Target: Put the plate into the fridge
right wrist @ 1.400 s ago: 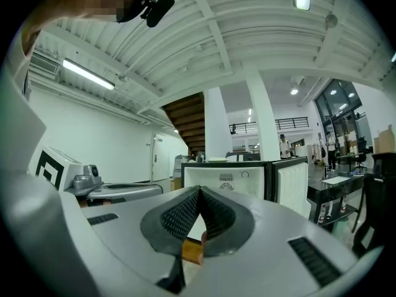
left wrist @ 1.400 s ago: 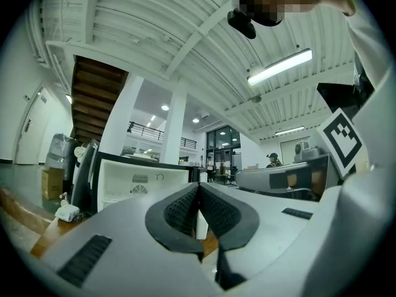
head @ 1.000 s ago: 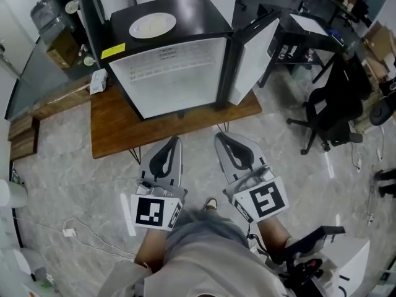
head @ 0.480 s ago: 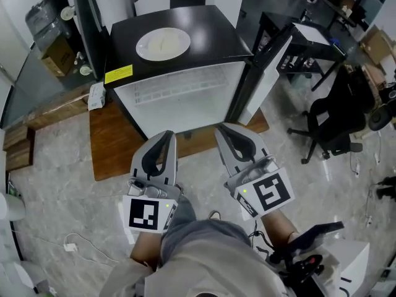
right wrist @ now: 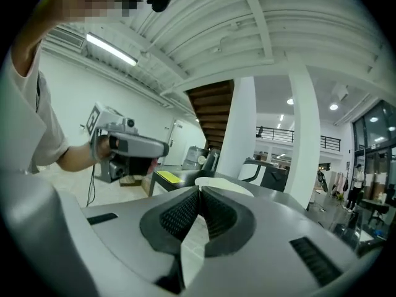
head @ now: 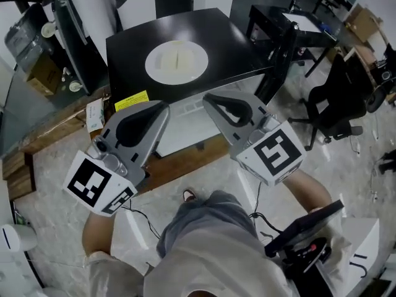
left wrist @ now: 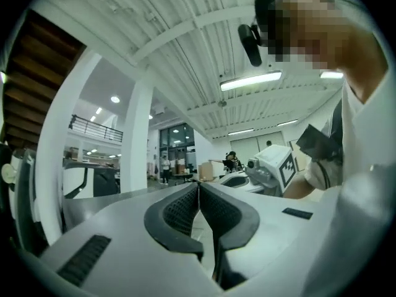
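Note:
A round white plate (head: pixel 177 62) lies on top of the black mini fridge (head: pixel 238 39). The fridge door (head: pixel 279 54) stands open at the right, and the white inside (head: pixel 185 119) shows below the top. My left gripper (head: pixel 163 106) is shut and empty, its tips at the fridge's front edge, near the yellow label (head: pixel 131 101). My right gripper (head: pixel 206 97) is shut and empty too, just this side of the plate. In the right gripper view the plate (right wrist: pixel 226 185) shows just beyond the closed jaws (right wrist: pixel 200 190), with the left gripper (right wrist: pixel 127 147) off to the left.
The fridge stands on a low wooden table (head: pixel 59 135). A black office chair (head: pixel 337 101) and a black desk (head: pixel 272 20) are at the right. A cardboard box (head: pixel 38 73) sits at the back left. A white pillar (right wrist: pixel 238 135) rises behind the fridge.
Both grippers have risen and moved forward from low in front of the fridge up to its top front edge. The person has stepped closer. Jaws stayed shut.

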A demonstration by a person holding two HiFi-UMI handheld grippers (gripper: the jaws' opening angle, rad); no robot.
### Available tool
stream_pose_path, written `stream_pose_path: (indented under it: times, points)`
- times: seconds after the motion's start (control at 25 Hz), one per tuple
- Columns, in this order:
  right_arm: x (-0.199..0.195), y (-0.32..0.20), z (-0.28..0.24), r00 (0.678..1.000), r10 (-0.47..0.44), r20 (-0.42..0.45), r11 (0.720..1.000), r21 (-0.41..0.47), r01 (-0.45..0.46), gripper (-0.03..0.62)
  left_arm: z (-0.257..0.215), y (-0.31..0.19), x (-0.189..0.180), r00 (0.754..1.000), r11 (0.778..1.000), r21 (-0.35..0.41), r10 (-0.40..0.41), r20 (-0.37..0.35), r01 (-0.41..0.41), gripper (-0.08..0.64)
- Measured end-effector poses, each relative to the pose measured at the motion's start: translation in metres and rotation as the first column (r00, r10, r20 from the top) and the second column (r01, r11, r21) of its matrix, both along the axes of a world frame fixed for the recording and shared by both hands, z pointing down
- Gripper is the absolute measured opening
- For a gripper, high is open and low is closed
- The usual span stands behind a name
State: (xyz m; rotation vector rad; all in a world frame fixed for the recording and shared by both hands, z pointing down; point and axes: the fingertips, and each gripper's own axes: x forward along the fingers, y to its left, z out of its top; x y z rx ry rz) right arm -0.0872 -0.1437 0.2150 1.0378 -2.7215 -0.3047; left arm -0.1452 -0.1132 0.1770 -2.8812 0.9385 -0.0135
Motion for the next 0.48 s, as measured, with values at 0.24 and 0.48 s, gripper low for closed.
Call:
stream_pose_path:
  times: [0.24,0.48]
  points:
    - [-0.002,-0.040,0.012,1.000,0.006,-0.023,0.994,-0.105,-0.009,0.018,-0.007,-0.091,-0.031,0.985,0.999,-0.041,0.001,0.170,0.006,0.021]
    - [0.008,-0.057,0.010,0.999,0.048,-0.006,0.996,-0.077,-0.048,0.018,0.013,-0.182,-0.036,0.966,0.981,-0.184,0.096,0.239,-0.052,0.021]
